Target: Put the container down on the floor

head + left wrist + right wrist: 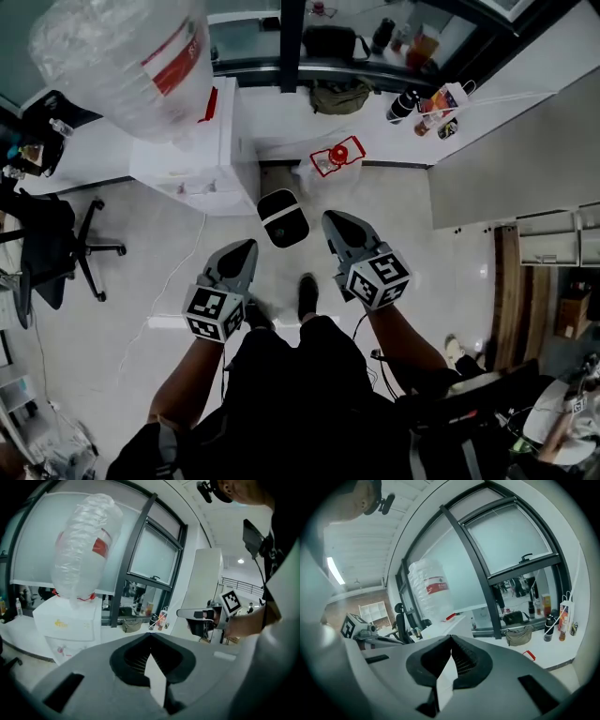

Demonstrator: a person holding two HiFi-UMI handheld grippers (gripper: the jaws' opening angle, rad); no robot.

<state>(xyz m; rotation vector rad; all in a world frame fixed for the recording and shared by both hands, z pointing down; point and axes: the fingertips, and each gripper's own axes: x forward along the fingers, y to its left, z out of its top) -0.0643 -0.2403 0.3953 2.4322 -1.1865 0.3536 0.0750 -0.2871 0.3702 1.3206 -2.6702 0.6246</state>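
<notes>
A black container with a white patch on top [283, 217] stands on the pale floor, ahead of and between my two grippers. My left gripper [247, 247] hangs above the floor just left of it, with its jaws together and nothing in them. My right gripper [333, 221] hangs just right of it, also shut and empty. Neither touches the container. In the left gripper view the jaws [150, 638] meet at the tip, and the right gripper [190, 613] shows beyond them. The right gripper view shows its own jaws [451, 640] closed. Neither gripper view shows the container.
A white water dispenser [202, 141] carries a large clear upturned bottle [122, 56] at the left. A clear box with a red handle [336, 156] lies by the wall. Bottles and a bag [339, 94] sit on the window ledge. An office chair [56, 248] stands far left, a cabinet [553, 234] right.
</notes>
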